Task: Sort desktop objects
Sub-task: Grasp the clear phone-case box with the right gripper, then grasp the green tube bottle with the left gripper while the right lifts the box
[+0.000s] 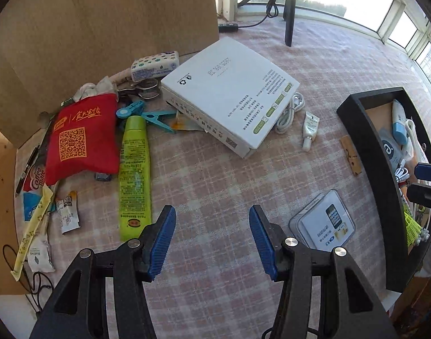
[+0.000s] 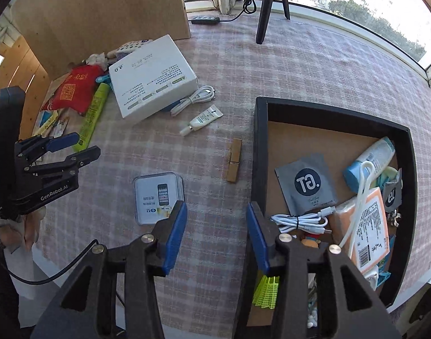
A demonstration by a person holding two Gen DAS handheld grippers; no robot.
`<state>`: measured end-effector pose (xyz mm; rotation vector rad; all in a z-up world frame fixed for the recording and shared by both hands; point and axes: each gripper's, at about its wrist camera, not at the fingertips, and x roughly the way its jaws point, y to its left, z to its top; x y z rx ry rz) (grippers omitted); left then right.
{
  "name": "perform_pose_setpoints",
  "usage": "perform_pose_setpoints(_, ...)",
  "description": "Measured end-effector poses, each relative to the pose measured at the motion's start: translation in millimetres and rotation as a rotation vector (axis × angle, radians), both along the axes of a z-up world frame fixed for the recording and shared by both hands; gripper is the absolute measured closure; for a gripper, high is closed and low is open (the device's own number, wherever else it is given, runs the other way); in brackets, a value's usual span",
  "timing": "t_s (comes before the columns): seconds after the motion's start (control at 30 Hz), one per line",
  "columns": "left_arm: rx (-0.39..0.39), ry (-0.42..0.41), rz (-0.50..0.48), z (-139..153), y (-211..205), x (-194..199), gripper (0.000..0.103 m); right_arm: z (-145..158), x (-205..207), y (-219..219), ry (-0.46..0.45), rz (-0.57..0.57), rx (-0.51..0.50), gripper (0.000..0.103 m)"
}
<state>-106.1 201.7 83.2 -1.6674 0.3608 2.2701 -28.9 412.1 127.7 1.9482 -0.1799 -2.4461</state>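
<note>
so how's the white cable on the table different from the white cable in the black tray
The table cable lies alone on the checked cloth beside the white box; the tray cable sits inside the black tray among other items. The table cable is a longer, looser coil; the tray cable is a tighter bundle with its plug end sticking out. Both are white, coiled and tied around the middle.
</note>
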Motion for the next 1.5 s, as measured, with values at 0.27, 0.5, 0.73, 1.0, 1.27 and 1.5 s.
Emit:
perform_pose_setpoints(0.27, 0.003, -0.021, 0.068, -21, -40, -25, 0.049, -25, -14, -41, -0.008, 0.006, 0.038, 0.056)
perform_pose_setpoints(0.5, 0.013, -0.042, 0.102, -35, -58, -38, 0.047, -44, -24, -66, -0.023, -0.002, 0.071, 0.054)
perform_pose_setpoints(0.73, 0.02, -0.051, 0.111, -44, -62, -43, 0.046, -60, -29, -81, -0.043, -0.002, 0.076, 0.049)
perform_pose_setpoints(1.0, 0.025, -0.072, 0.153, -56, -68, -52, 0.046, -78, -32, -84, -0.078, -0.004, 0.068, 0.045)
perform_pose_setpoints(1.27, 0.016, -0.06, 0.17, -63, -62, -61, 0.045, -78, -34, -97, -0.069, 0.026, 0.093, 0.04)
perform_pose_setpoints(1.5, 0.021, -0.047, 0.174, -62, -59, -62, 0.045, -79, -35, -105, -0.06, 0.063, 0.111, 0.036)
